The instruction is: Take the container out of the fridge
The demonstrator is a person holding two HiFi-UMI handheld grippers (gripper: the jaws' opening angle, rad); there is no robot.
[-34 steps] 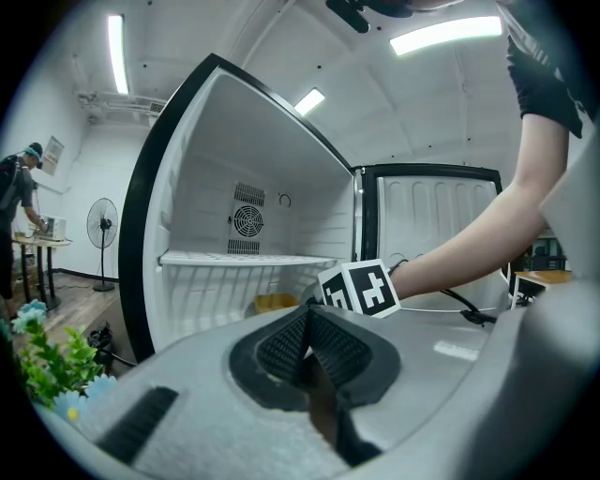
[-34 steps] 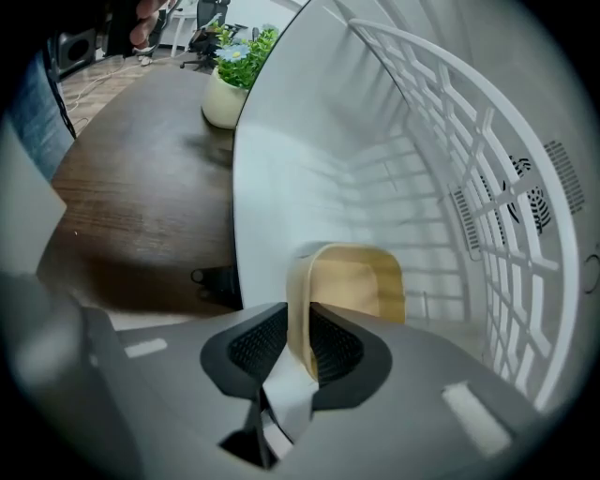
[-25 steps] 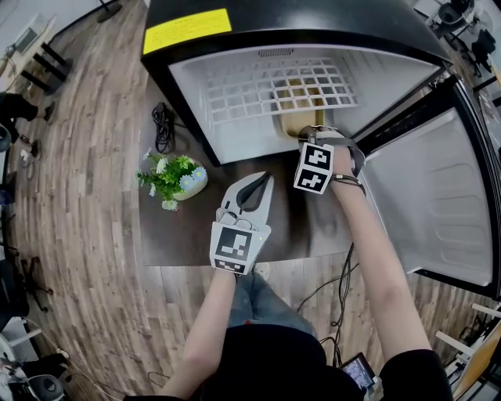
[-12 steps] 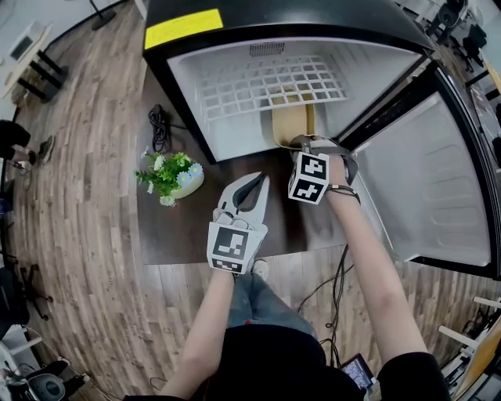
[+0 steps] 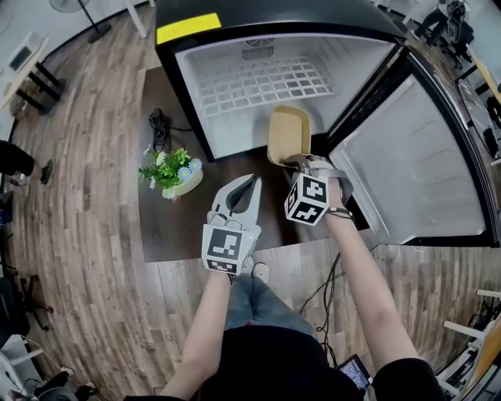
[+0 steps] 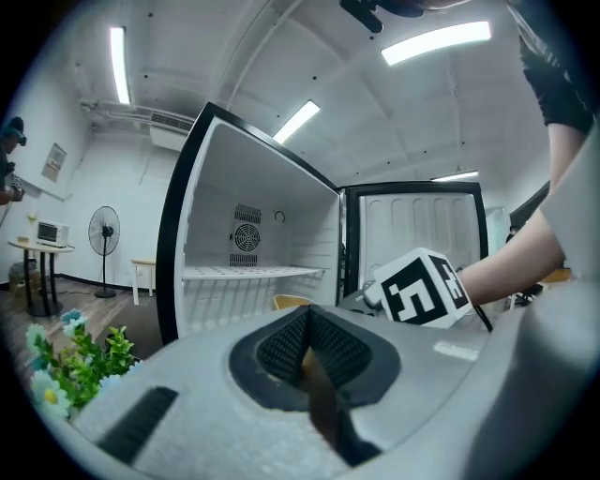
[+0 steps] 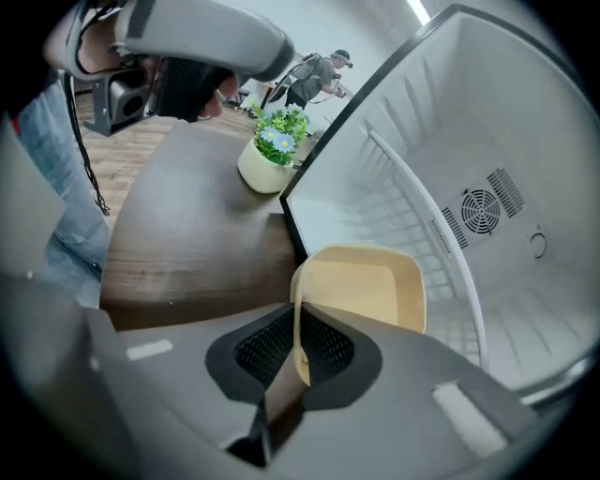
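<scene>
Finding 1: the container [image 5: 288, 135]. One second ago it lay inside the fridge [image 5: 274, 14], mostly beneath the wire shelf [image 5: 258, 82] and seen through its grid. It is now clear of the shelf and straddles the cabinet's front edge just above frame centre, with its whole open top exposed.

Finding 2: the right gripper [image 5: 302, 163], gripping the container's near rim, has drawn back with it, lower and slightly left in the frame.
</scene>
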